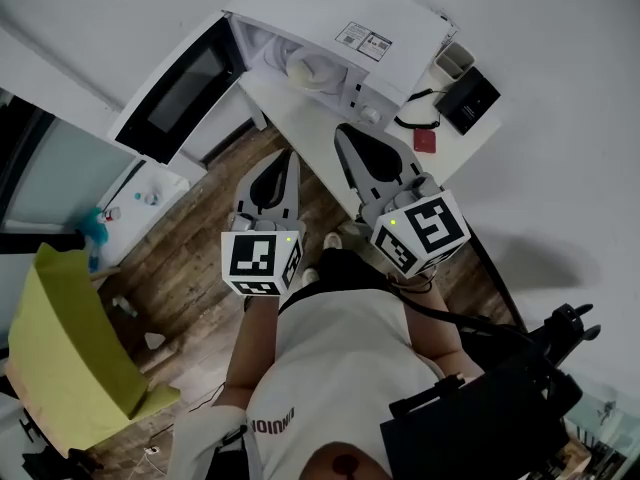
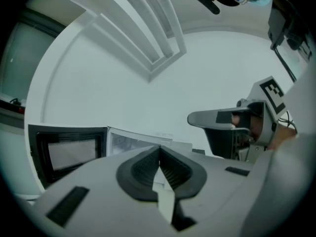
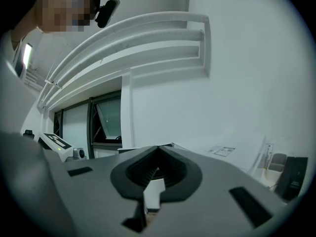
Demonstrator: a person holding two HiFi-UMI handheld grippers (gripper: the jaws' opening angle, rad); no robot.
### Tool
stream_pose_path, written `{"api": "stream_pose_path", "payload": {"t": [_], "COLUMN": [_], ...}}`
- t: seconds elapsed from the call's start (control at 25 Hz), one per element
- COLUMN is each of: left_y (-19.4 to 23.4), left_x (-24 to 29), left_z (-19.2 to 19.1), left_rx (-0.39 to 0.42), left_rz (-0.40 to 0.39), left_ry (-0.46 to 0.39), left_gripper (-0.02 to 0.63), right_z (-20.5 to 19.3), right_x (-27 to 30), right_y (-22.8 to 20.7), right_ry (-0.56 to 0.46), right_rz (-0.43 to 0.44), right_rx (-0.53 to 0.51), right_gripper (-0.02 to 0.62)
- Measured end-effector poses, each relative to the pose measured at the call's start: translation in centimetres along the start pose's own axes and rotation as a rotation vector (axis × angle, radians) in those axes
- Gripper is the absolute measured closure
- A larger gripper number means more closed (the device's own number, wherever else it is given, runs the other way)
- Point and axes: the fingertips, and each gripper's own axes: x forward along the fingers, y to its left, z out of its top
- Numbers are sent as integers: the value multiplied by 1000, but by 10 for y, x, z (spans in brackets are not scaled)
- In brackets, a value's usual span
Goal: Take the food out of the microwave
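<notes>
Glossy white boxy microwave [image 1: 400, 23], dark-glass door [image 1: 175, 93] swung open
Pale rounded dish [image 1: 315, 70] inside; left gripper [image 1: 285, 160] and right gripper [image 1: 352, 136], ribbed black pads, both pinched closed, empty.

The microwave [image 1: 330, 18] is white, its door [image 1: 185, 88] black-windowed, the chair [image 1: 70, 348] lime-yellow, the floor [image 1: 190, 268] brown planks.

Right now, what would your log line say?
microwave door: open | white dish: inside microwave | left gripper: shut, empty | right gripper: shut, empty
</notes>
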Motion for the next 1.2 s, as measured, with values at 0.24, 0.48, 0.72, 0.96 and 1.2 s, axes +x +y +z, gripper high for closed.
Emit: {"api": "stream_pose_path", "payload": {"t": [0.24, 0.48, 0.72, 0.96, 1.2], "left_y": [12, 19, 31, 45, 60], "left_x": [39, 68, 88, 113, 142], "left_z": [6, -8, -39, -62, -88], "left_rx": [15, -12, -60, -75, -105], "left_rz": [36, 57, 62, 19, -83], "left_ry": [17, 50, 125, 199, 298], "left_gripper": [592, 592, 592, 592, 591], "right_z": [9, 0, -16, -28, -34], "right_x": [30, 47, 60, 76, 93], "right_y": [-27, -49, -59, -66, -72], "right_ry": [9, 43, 84, 113, 137], "right_rz": [38, 60, 62, 36, -30], "right_rx": [-25, -8, 15, 35, 63], "right_gripper": [574, 574, 574, 574, 574]}}
